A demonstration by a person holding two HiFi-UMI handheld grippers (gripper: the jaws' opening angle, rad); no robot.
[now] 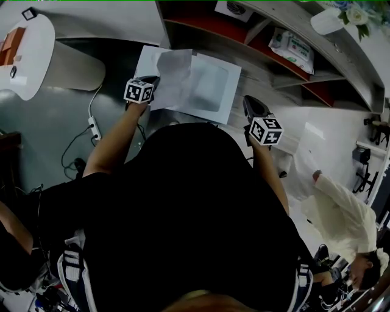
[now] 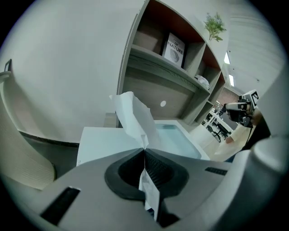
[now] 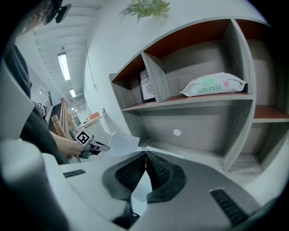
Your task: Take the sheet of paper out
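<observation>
A crumpled white sheet of paper [image 1: 170, 73] sticks out of the left side of a flat white pouch with a pale window [image 1: 213, 85]. My left gripper [image 1: 152, 80] is shut on the sheet's near edge. In the left gripper view the sheet [image 2: 133, 119] rises from the closed jaws [image 2: 144, 151], with the pouch [image 2: 176, 135] behind it. My right gripper [image 1: 248, 100] is at the pouch's right edge. Its jaws [image 3: 145, 154] are shut with white material [image 3: 140, 185] between the pads. That view also shows the sheet [image 3: 119, 143] and the left gripper [image 3: 92, 146].
A grey shelf unit stands behind, holding a pack of wipes [image 1: 292, 49] and a book [image 2: 174, 49]. A plant [image 1: 353, 12] tops it. A person in white [image 1: 341, 213] bends at the right. Cables and a power strip [image 1: 94, 128] lie on the floor at the left.
</observation>
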